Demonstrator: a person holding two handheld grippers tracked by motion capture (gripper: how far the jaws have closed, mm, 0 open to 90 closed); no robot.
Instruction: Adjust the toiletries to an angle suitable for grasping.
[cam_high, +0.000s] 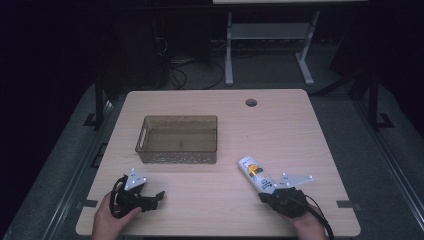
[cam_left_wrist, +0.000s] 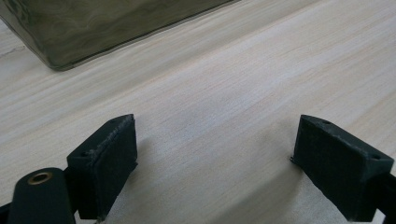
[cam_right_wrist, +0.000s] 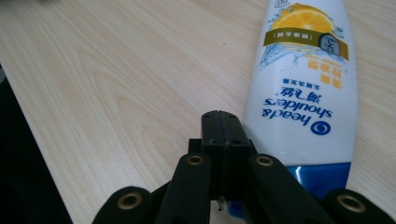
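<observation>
A white shampoo bottle (cam_high: 256, 174) with an orange label and a blue cap lies flat on the wooden table at the front right. My right gripper (cam_high: 266, 195) rests by its cap end. In the right gripper view the jaws are pressed together with nothing between them, and the bottle (cam_right_wrist: 306, 84) lies just to their right. My left gripper (cam_high: 159, 196) rests on the table at the front left, held by a hand. Its pads (cam_left_wrist: 109, 158) stand wide apart over bare wood in the left gripper view.
A smoky translucent plastic bin (cam_high: 178, 156), with nothing inside, stands left of centre; its corner (cam_left_wrist: 93, 32) shows ahead of the left jaws. A cable hole (cam_high: 251, 102) sits near the table's far edge. Dark floor and a desk frame (cam_high: 270, 45) lie beyond.
</observation>
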